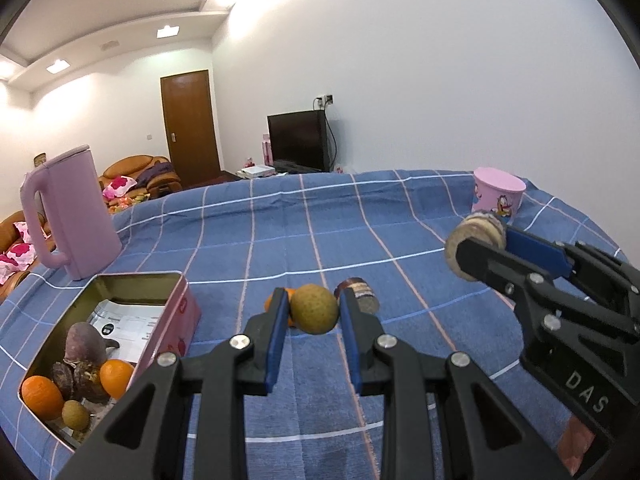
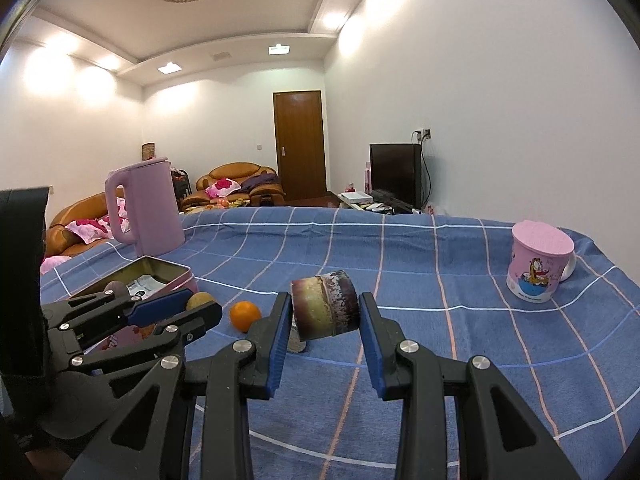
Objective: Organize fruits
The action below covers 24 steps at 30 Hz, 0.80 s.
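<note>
My left gripper is shut on a round green-brown fruit, held just above the blue checked cloth. An orange lies behind its left finger. My right gripper is shut on a glazed brown-and-yellow ceramic cup held sideways; it also shows in the left wrist view. A second such cup lies on the cloth. The open pink tin at left holds oranges, dark purple fruits and a small green fruit.
A pink kettle stands behind the tin at far left. A pink cartoon mug with a lid stands at the far right of the table. A paper leaflet lies inside the tin. The orange also shows in the right wrist view.
</note>
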{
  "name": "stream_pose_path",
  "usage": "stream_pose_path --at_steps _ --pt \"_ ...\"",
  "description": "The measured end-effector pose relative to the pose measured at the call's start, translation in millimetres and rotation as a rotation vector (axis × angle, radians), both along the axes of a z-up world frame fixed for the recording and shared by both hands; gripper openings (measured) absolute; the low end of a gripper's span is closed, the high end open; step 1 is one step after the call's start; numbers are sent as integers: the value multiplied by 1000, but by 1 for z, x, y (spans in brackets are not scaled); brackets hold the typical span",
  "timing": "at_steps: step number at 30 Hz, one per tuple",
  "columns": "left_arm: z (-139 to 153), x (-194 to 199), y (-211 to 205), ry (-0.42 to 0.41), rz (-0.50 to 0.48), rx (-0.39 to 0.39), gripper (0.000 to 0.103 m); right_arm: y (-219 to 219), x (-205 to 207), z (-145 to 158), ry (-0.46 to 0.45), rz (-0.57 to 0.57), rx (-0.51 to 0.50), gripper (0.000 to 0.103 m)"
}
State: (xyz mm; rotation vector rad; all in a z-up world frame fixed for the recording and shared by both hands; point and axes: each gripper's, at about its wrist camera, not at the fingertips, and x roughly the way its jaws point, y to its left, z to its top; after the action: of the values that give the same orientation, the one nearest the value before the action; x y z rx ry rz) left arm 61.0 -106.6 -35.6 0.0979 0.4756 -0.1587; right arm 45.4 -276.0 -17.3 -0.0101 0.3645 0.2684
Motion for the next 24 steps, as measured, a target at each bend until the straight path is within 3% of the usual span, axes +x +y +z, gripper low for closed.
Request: stream_pose_path --at_steps 24 --pt "8 -19 3 -102 30 0 28 -1 -15 5 -74 -13 7 36"
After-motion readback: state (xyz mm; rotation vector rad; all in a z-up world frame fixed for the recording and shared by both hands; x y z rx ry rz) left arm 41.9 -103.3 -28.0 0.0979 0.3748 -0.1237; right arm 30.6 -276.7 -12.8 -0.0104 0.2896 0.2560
